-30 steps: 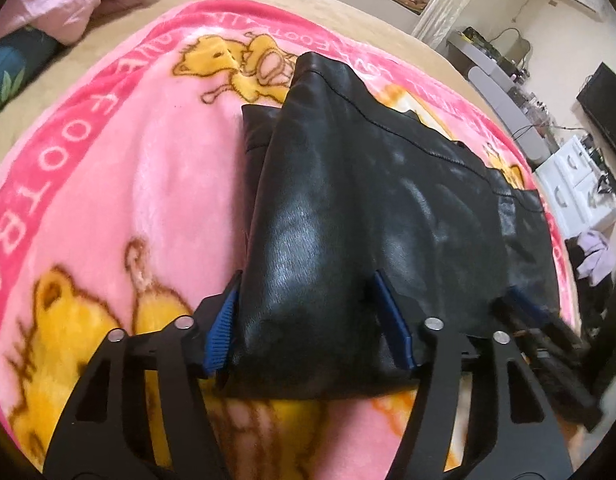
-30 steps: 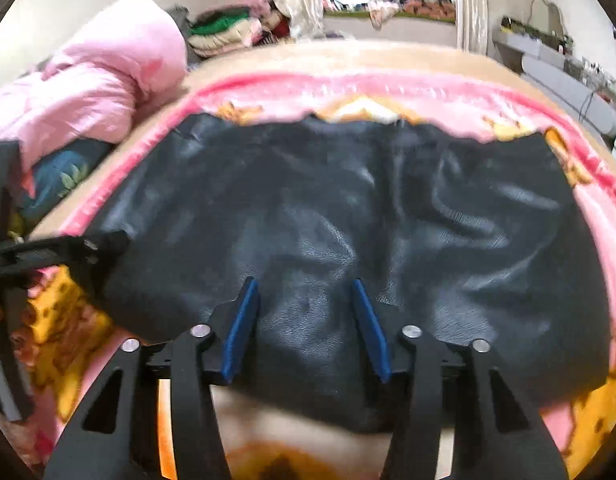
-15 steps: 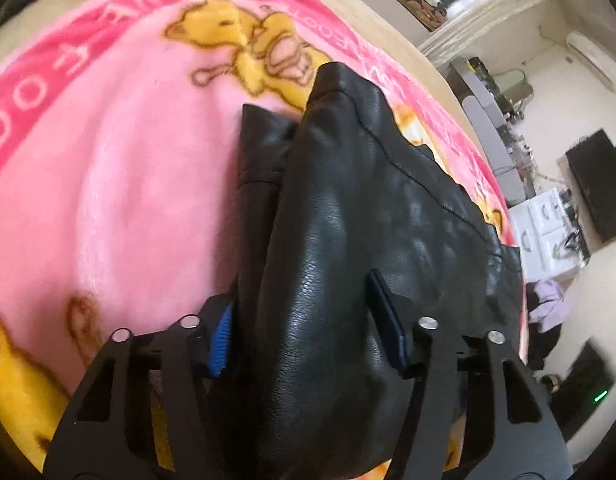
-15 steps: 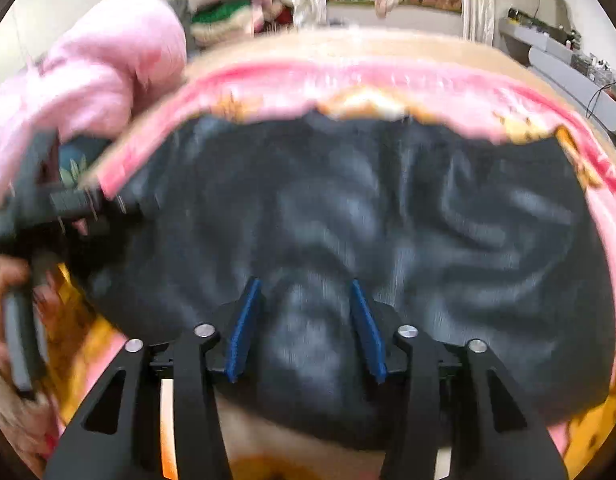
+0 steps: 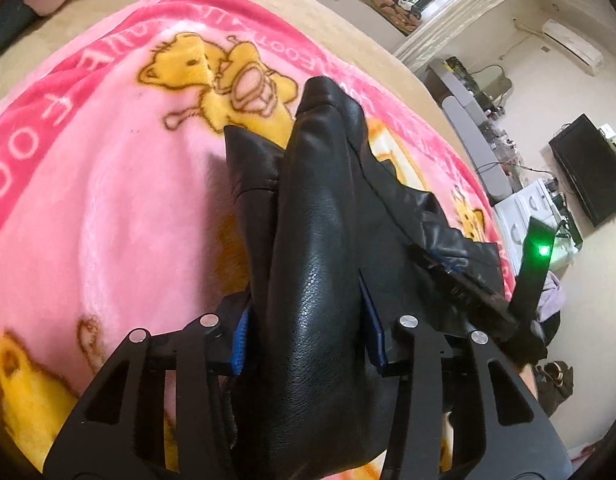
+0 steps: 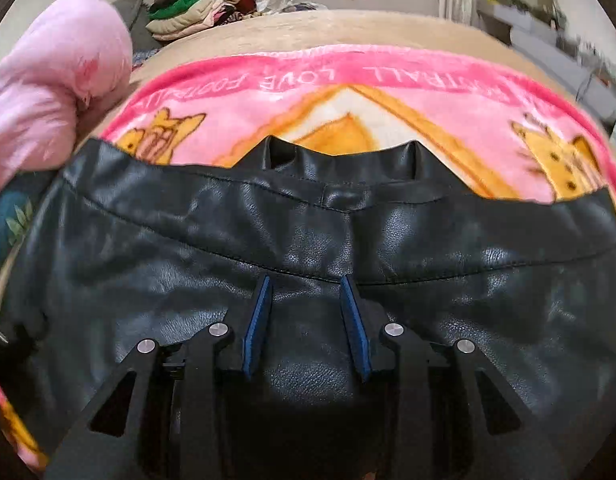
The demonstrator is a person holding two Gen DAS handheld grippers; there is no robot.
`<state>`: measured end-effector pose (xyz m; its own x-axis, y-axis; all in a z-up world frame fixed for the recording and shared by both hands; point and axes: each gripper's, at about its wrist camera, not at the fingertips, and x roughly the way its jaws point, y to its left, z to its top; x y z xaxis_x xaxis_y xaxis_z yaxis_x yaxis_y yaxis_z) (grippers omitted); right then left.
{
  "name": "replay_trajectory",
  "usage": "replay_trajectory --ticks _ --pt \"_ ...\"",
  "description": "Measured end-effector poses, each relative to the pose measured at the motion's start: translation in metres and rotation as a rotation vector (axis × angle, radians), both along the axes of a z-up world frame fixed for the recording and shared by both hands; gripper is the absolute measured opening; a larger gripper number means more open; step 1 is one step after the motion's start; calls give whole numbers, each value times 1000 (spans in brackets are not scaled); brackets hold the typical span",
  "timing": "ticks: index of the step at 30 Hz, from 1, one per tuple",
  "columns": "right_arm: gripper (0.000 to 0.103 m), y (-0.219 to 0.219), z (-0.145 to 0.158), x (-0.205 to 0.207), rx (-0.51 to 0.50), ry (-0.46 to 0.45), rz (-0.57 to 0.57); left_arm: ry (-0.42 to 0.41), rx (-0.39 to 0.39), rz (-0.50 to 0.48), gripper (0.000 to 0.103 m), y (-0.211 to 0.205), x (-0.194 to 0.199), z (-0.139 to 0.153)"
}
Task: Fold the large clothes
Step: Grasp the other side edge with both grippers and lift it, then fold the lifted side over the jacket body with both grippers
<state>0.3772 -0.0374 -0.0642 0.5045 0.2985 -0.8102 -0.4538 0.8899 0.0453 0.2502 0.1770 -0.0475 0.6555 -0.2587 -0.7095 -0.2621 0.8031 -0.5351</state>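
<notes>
A black leather garment (image 5: 324, 216) lies on a pink cartoon blanket (image 5: 108, 184) on the bed. My left gripper (image 5: 304, 320) is shut on the garment's near edge, with a thick fold bunched between the blue pads and lifted. My right gripper (image 6: 306, 300) is shut on the garment (image 6: 308, 216) too, its blue pads pinching the leather just below a seam. The garment spreads wide across the right wrist view, its top edge raised over the blanket (image 6: 348, 100). The right gripper's body (image 5: 488, 292) shows at the right of the left wrist view.
A pink duvet (image 6: 56, 92) is bunched at the bed's left. Folded clothes (image 6: 188, 8) are piled beyond the bed near the window. A black TV (image 5: 588, 168) and white drawers (image 5: 528, 216) stand to the right of the bed.
Both grippers have lifted the garment's near edge and carried it forward over the rest. The leather now bunches higher between the left pads, and more blanket shows beyond the garment.
</notes>
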Motion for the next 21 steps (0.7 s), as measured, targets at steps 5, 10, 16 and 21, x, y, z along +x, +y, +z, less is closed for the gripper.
replay_trajectory --ticks 5,10,16,21 --pt "58 -9 46 -72 147 -141 194 -1 -49 -3 36 7 0 -1" --pt "81 9 51 -171 74 -311 454 -2 -54 -13 36 8 -1 -1" --pt "87 47 8 -215 -189 -426 589 -5 -86 -29 36 13 -2 -4" --pt "87 67 -11 -219 -296 -544 605 -3 -113 -43 36 17 0 -7"
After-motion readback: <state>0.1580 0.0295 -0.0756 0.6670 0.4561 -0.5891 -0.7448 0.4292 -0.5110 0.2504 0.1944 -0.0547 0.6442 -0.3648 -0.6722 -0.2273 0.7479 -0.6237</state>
